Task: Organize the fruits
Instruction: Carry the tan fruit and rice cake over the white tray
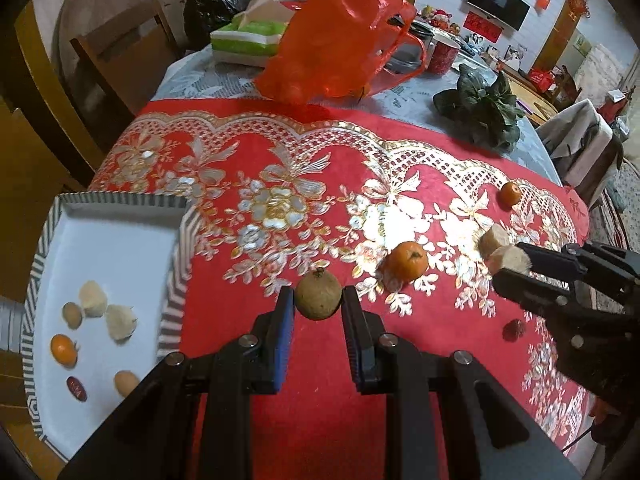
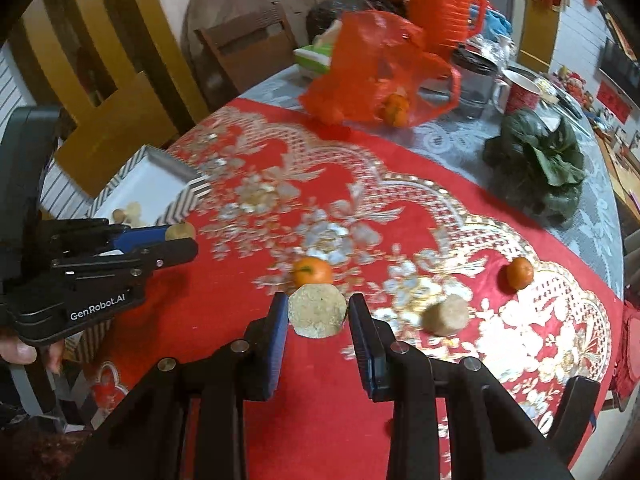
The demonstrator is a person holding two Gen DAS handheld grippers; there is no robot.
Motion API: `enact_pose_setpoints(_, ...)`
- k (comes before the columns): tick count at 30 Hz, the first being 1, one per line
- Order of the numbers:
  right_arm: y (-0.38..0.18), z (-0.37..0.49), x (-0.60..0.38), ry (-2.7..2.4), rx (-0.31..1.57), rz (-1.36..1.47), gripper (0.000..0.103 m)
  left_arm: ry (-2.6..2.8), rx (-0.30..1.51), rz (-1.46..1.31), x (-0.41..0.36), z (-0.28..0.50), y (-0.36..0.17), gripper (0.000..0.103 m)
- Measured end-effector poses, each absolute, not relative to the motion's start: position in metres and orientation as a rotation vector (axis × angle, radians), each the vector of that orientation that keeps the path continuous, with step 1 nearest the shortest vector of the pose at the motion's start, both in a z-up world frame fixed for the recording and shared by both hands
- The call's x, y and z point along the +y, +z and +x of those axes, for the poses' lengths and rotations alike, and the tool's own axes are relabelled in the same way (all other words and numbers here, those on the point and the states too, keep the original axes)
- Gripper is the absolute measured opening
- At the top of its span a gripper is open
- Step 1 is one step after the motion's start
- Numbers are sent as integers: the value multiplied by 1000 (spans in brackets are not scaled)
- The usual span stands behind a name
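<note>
My left gripper is shut on a small round brownish fruit, held above the red cloth; from the right wrist it shows at the left with the fruit at its tips. My right gripper is shut on a pale cut chunk, also lifted; the left wrist view has it at the right edge, chunk in its jaws. On the cloth lie two mandarins, a second pale chunk and a red date.
A striped-rim white tray at the left table edge holds several small fruits and pale pieces. A red plastic bag with a mandarin in it, leafy greens, a red mug and boxes stand behind. Wooden chairs flank the left side.
</note>
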State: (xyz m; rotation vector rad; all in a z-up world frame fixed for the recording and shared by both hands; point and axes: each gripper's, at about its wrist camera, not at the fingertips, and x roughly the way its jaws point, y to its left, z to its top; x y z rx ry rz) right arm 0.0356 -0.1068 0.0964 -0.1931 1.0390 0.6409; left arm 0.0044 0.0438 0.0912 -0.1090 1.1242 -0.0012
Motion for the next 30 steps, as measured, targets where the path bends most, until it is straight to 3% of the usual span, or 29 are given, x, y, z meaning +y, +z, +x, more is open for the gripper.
enact_pose_setpoints(30,116,-19,48,865,998,-364,34,190,1065,-203,169,-68,109,23)
